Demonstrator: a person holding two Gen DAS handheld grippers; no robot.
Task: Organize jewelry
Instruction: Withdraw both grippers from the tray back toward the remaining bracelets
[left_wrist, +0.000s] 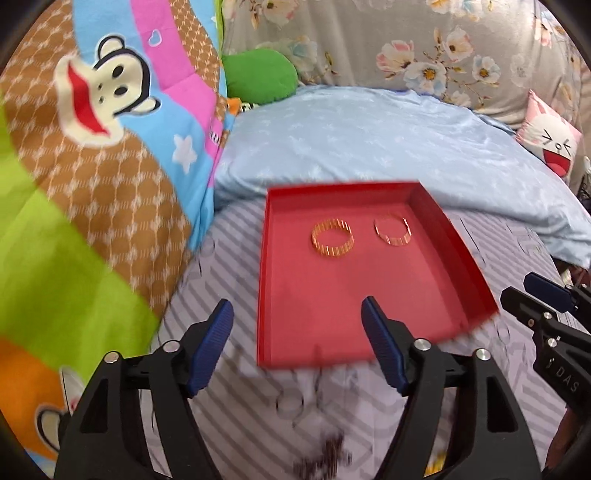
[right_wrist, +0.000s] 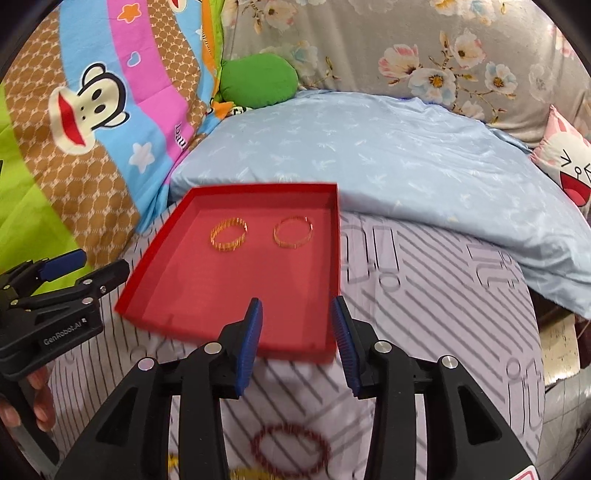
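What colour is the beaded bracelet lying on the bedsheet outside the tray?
Dark red. The beaded bracelet shows best in the right wrist view, lying on the striped sheet.

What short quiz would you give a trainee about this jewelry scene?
1. True or false: the shallow red cardboard tray holds three gold bangles.
2. Which bangle is wider: the ribbed gold bangle or the thin gold bangle?
3. Where is the dark red beaded bracelet: A in the tray, B on the striped lilac sheet?

Key: 1 false, two. 2 the ribbed one. 3 B, near the open right tool.
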